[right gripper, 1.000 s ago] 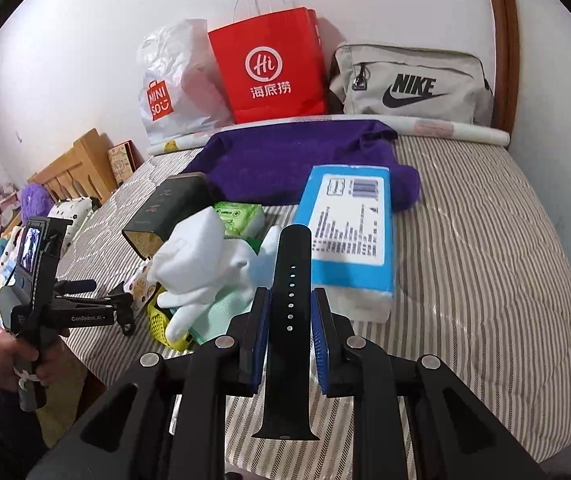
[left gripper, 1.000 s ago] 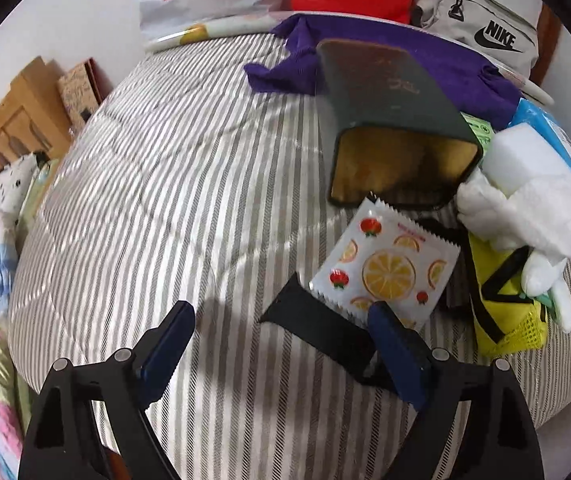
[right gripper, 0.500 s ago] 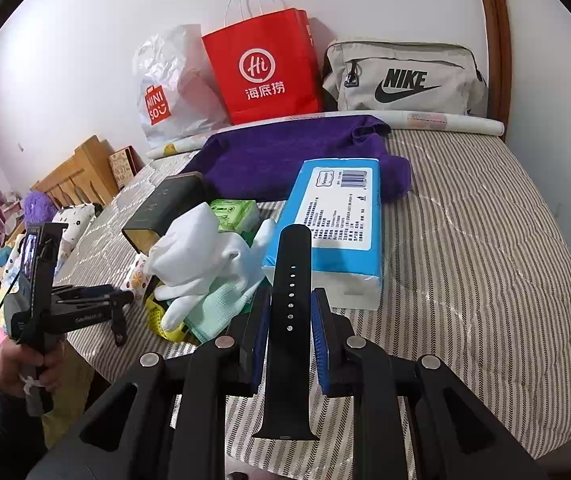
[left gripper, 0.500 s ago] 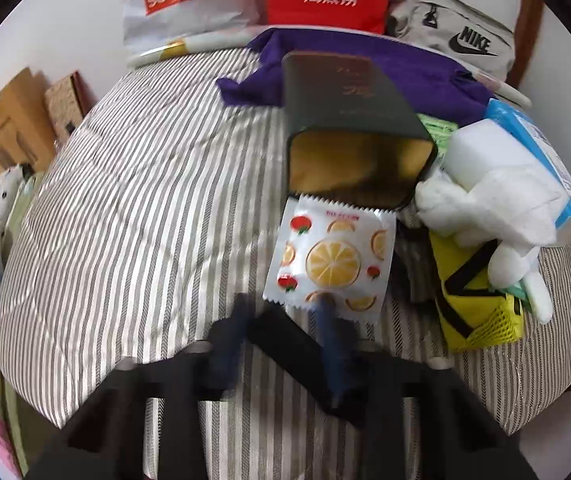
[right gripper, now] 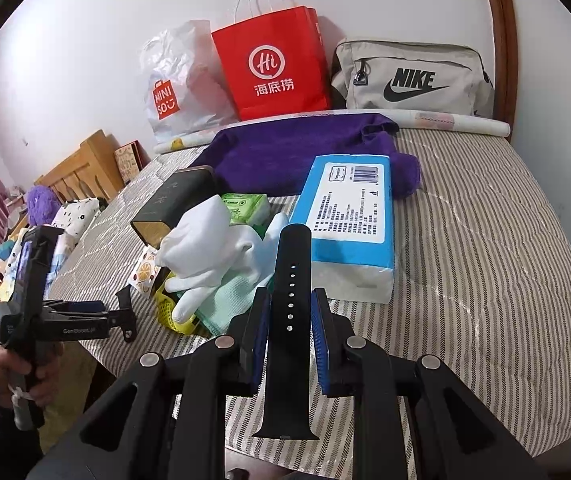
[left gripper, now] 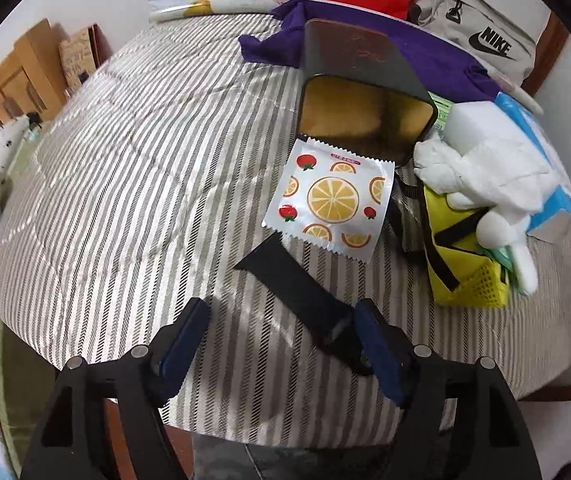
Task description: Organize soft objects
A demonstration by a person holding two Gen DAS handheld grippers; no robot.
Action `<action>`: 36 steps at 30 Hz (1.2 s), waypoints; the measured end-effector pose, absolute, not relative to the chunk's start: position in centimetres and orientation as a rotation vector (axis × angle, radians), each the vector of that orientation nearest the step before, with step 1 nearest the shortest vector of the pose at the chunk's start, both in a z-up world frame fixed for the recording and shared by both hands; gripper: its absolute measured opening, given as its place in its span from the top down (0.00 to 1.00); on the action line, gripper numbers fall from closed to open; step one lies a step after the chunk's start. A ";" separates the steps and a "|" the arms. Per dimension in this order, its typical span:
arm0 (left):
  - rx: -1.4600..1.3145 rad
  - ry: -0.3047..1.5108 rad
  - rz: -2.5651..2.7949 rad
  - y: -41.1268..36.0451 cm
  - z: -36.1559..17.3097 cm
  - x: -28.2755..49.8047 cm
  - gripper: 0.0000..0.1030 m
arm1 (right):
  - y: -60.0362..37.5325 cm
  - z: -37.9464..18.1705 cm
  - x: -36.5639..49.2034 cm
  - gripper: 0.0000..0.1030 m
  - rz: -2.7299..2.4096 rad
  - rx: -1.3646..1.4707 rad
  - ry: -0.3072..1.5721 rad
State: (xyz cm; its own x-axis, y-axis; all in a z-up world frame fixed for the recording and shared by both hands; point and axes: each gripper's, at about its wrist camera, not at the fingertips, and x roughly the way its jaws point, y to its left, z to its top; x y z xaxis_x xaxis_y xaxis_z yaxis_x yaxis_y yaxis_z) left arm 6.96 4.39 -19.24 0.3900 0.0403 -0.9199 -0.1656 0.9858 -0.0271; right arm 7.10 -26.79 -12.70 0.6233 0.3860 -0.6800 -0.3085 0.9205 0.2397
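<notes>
A black strap (left gripper: 293, 288) lies flat on the striped bed (left gripper: 145, 200), below a fruit-printed sachet (left gripper: 333, 196). My left gripper (left gripper: 281, 340) hangs over the strap's near end with its jaws opening. That end sits just inside the right finger (left gripper: 377, 348) and the pads do not press on it. In the right wrist view my right gripper (right gripper: 287, 312) is shut on a second black strap (right gripper: 291, 264) with a row of holes, held upright above the bed edge. The left gripper (right gripper: 123, 314) shows there too, held in a person's hand.
A dark tin (left gripper: 365, 92) lies on its side beside the sachet. White gloves (left gripper: 485, 168), a yellow mesh bag (left gripper: 465, 260), a mint cloth (right gripper: 229, 300), a green pack (right gripper: 245, 208) and a blue tissue pack (right gripper: 349, 216) crowd the right. A purple towel (right gripper: 297, 152) and bags line the wall.
The left jaws narrowed over the strap's near end half a second ago and have spread wide again. The strap still lies on the bed. The right gripper keeps its hold.
</notes>
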 end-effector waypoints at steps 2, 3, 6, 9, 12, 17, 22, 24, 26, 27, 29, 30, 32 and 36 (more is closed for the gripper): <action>-0.041 1.114 0.122 3.2 -19.5 7.4 0.34 | -26.8 -12.6 7.0 0.80 0.401 0.102 0.803; -0.032 1.101 0.100 2.7 -19.3 7.5 0.46 | -26.8 -12.6 6.9 0.80 0.401 0.101 0.801; 0.006 1.066 0.031 2.0 -19.1 8.0 0.69 | -27.1 -12.5 6.7 0.80 0.400 0.105 0.798; -0.004 1.062 0.001 2.3 -19.0 8.5 0.73 | -27.2 -12.5 6.6 0.80 0.398 0.107 0.799; -0.028 1.095 0.022 3.6 -18.9 8.1 0.73 | -27.3 -12.4 6.5 0.80 0.402 0.109 0.798; -0.020 1.112 0.077 3.8 -19.1 6.8 0.48 | -27.3 -12.5 6.6 0.80 0.405 0.111 0.801; -0.021 1.096 0.061 3.6 -19.0 6.9 0.77 | -27.5 -12.7 6.5 0.80 0.398 0.108 0.806; -0.025 1.096 0.055 3.9 -18.9 6.7 0.78 | -27.7 -12.9 6.3 0.80 0.393 0.101 0.811; -0.020 1.099 0.047 4.0 -18.9 6.6 0.76 | -28.0 -13.2 6.1 0.80 0.386 0.095 0.821; -0.008 1.100 0.046 4.0 -18.9 6.6 0.70 | -28.1 -13.4 6.1 0.80 0.381 0.094 0.827; 0.003 1.085 0.099 4.3 -19.1 6.6 0.54 | -28.4 -14.1 6.1 0.80 0.373 0.093 0.842; -0.008 1.075 0.097 4.5 -19.1 6.7 0.55 | -28.4 -14.3 6.1 0.80 0.372 0.092 0.848; -0.012 1.059 0.067 4.7 -19.1 6.7 0.66 | -28.4 -15.0 6.2 0.80 0.368 0.091 0.864; -0.009 1.058 0.027 4.6 -18.9 6.7 0.80 | -28.1 -16.5 6.7 0.80 0.367 0.087 0.897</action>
